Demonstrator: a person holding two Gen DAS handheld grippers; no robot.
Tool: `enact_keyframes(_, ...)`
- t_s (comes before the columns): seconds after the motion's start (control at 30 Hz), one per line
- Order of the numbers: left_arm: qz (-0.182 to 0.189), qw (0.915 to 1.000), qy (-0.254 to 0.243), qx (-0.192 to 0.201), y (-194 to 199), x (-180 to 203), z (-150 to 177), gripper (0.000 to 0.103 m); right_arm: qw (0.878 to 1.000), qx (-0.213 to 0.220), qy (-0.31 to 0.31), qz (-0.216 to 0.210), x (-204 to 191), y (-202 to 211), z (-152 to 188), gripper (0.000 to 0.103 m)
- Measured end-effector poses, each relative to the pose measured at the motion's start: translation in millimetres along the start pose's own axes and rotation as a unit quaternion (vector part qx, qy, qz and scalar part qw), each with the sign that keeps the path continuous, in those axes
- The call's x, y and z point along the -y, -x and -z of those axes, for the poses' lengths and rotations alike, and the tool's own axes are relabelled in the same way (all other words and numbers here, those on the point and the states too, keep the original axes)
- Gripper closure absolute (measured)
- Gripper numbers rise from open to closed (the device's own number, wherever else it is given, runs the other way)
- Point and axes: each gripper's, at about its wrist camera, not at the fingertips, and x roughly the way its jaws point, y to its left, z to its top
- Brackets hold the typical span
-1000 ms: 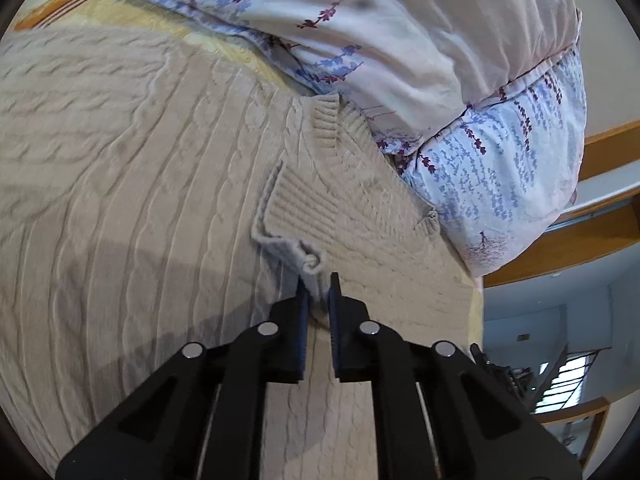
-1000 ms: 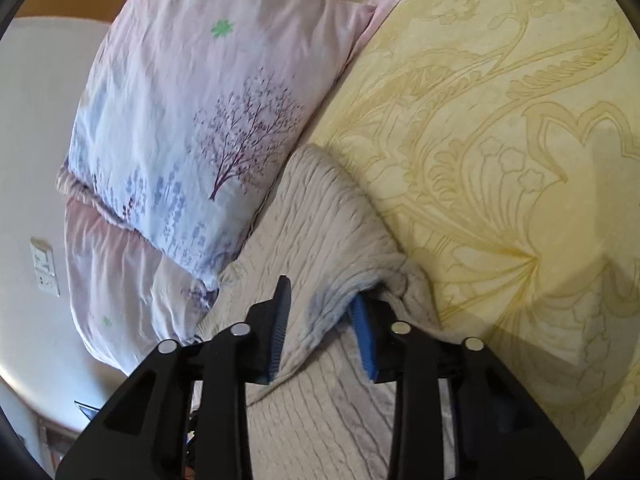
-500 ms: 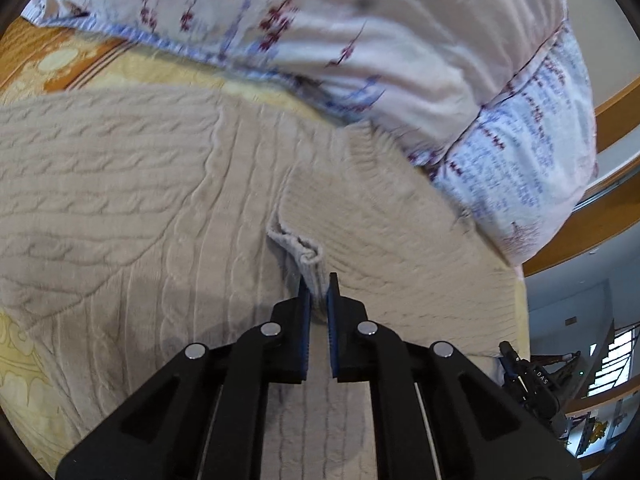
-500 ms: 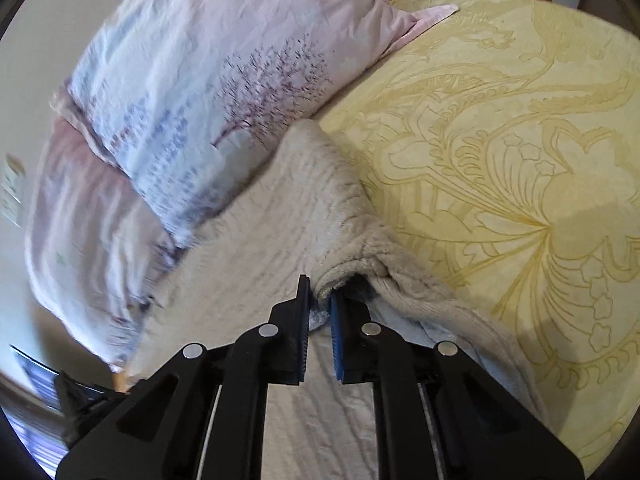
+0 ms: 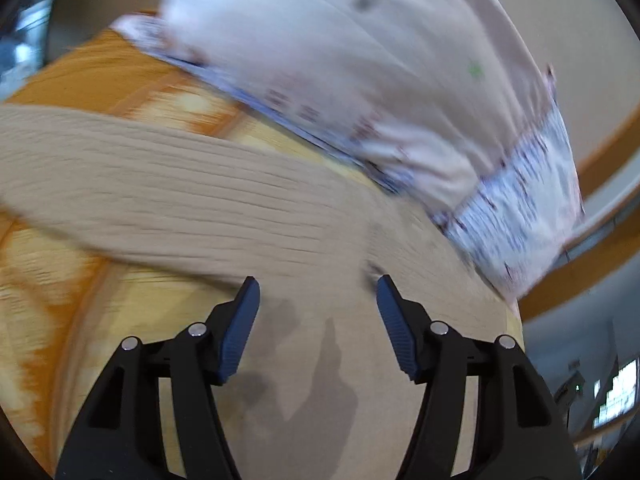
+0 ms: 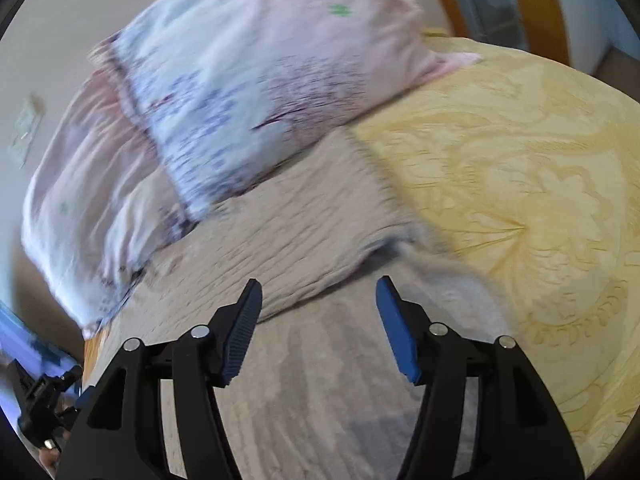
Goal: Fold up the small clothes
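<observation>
Left tongs [image 5: 318, 294] spread wide, nothing between pads, hovering over beige knit sweater [image 5: 200, 200]. Right tongs [image 6: 319, 296] likewise spread, empty, above same sweater [image 6: 304, 240]. Sweater flat on yellow bedspread [image 6: 520, 200], one part folded over body, top edge against floral pillows [image 6: 248, 92]. Sleeve stretched out leftward in left view. Both views motion-blurred.

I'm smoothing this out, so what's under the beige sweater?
The beige knit sweater lies on a yellow patterned bedspread, which shows around it. Whatever sits beneath its middle is covered.
</observation>
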Motion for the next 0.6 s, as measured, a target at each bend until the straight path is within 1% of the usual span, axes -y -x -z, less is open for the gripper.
enact_keyframes(0.1,-0.022,0.9982,0.051,0.024,26,-46,0,0.045,0.999,-0.007,0.032,-0.026,-13,-7,8,0.039)
enact_keyframes(0.13,-0.029,0.9972,0.062,0.029,30,-55,-1,0.047,0.999,-0.010,0.037,-0.034,-16,-9,10,0.039)
enact_keyframes(0.17,-0.046,0.9948,0.084,0.037,37,-72,-3,0.048,0.998,-0.014,0.043,-0.043,-20,-11,12,0.039)
enact_keyframes(0.27,-0.057,0.9892,0.127,0.048,43,-99,-7,0.050,0.996,-0.026,0.060,-0.055,-27,-16,16,0.039)
enact_keyframes(0.33,-0.065,0.9847,0.151,0.057,44,-115,-12,0.053,0.996,-0.024,0.060,-0.060,-26,-15,17,0.039)
enact_keyframes(0.37,-0.067,0.9830,0.160,0.059,44,-121,-14,0.053,0.996,-0.025,0.057,-0.061,-25,-15,17,0.037)
enact_keyframes(0.4,-0.063,0.9807,0.175,0.062,43,-129,-17,0.054,0.996,-0.026,0.054,-0.062,-23,-15,18,0.036)
enact_keyframes(0.43,-0.058,0.9785,0.187,0.065,43,-135,-19,0.059,0.996,-0.029,0.051,-0.064,-22,-16,18,0.036)
enact_keyframes(0.47,-0.054,0.9761,0.199,0.069,43,-140,-20,0.059,0.996,-0.032,0.049,-0.065,-20,-17,17,0.036)
enact_keyframes(0.53,-0.042,0.9692,0.229,0.080,44,-152,-24,0.061,0.996,-0.037,0.046,-0.068,-19,-18,18,0.036)
enact_keyframes(0.57,-0.037,0.9638,0.249,0.088,45,-160,-27,0.062,0.996,-0.038,0.047,-0.069,-19,-19,18,0.036)
enact_keyframes(0.6,-0.034,0.9608,0.259,0.093,46,-164,-28,0.064,0.996,-0.039,0.048,-0.070,-20,-19,19,0.036)
